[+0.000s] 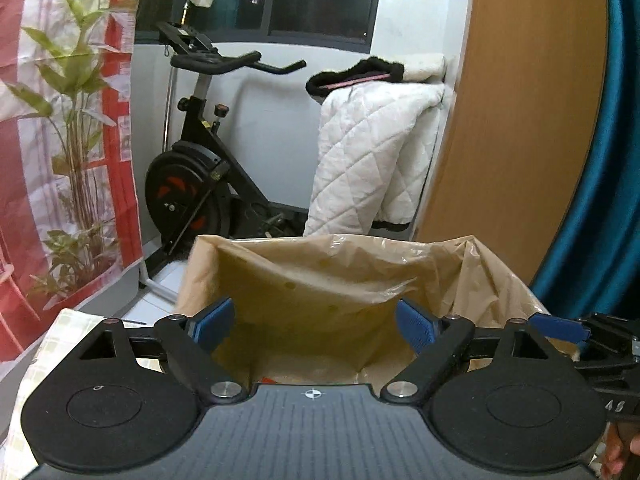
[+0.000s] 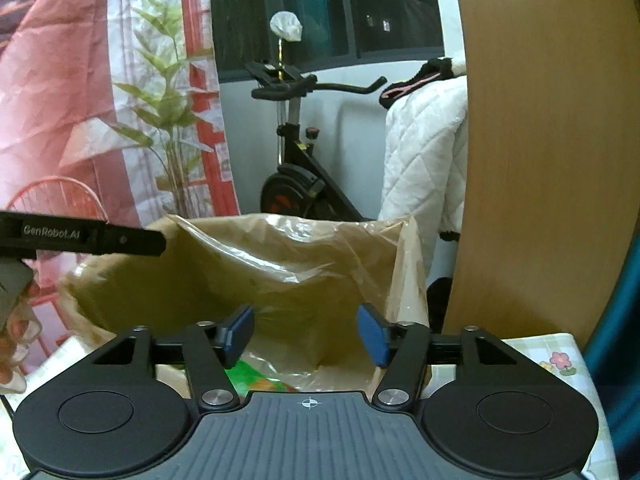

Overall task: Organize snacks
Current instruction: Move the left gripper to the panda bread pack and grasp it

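So we're holding both grippers right over the mouth of a box lined with a tan plastic bag (image 1: 320, 280), which is sitting on a table with a checked tablecloth (image 2: 560, 356). Our left gripper (image 1: 314, 320) is hanging spread wide above the bag's opening with nothing between its blue pads (image 1: 216, 316). Our right gripper (image 2: 306, 332) is doing the same just beside it, released and empty, pads apart over the same opening. Down inside the bag, at the bottom, we're seeing a green and orange snack packet (image 2: 256, 376) just below the right gripper's left pad; in the left view only a small red bit is peeking out at the bag's bottom, too little to name. Behind the bag an exercise bike (image 1: 200, 152) is standing against the wall, with a white quilted blanket (image 1: 372, 152) draped next to it, and a wooden panel (image 2: 540, 140) is rising to the right of the bag.
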Demonstrator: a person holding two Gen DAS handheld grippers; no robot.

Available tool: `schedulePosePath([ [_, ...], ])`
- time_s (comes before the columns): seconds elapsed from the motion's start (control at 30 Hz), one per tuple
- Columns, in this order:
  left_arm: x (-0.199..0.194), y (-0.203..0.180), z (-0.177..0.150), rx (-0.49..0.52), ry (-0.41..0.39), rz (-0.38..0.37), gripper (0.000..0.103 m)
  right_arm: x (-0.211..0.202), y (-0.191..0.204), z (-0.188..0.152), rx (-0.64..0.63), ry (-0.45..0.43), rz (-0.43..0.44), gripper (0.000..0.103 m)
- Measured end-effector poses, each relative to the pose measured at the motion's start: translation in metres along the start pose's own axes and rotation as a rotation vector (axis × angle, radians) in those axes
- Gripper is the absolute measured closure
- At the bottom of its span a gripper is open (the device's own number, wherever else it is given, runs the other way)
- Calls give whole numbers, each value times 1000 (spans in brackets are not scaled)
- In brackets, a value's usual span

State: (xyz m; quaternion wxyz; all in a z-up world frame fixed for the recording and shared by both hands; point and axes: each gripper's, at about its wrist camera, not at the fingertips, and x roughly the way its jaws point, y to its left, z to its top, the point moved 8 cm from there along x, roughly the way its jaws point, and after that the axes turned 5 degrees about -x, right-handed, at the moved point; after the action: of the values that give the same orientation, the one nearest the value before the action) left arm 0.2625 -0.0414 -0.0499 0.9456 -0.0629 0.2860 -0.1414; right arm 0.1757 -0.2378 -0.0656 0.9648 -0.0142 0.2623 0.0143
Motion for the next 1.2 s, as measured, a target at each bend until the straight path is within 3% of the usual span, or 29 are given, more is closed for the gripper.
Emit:
schedulePosePath([
  [0.23, -61, 15, -13, -1, -40, 4, 14, -42, 16, 0, 50, -23, 22, 22],
  [0.33, -86, 23, -25, -3, -43, 19, 14, -56, 29, -10, 54, -22, 26, 20],
  [0.6, -123, 41, -80, -8, 23, 41, 14, -78, 70, -54, 72, 15, 62, 22],
  [0.9, -139, 62, -148, -75, 132, 23, 14, -81, 124, -118, 13, 154, 116, 34],
  [1.2, -140, 75, -185, -97, 179, 29, 15, -81, 155, -145, -27, 213, 127, 38],
])
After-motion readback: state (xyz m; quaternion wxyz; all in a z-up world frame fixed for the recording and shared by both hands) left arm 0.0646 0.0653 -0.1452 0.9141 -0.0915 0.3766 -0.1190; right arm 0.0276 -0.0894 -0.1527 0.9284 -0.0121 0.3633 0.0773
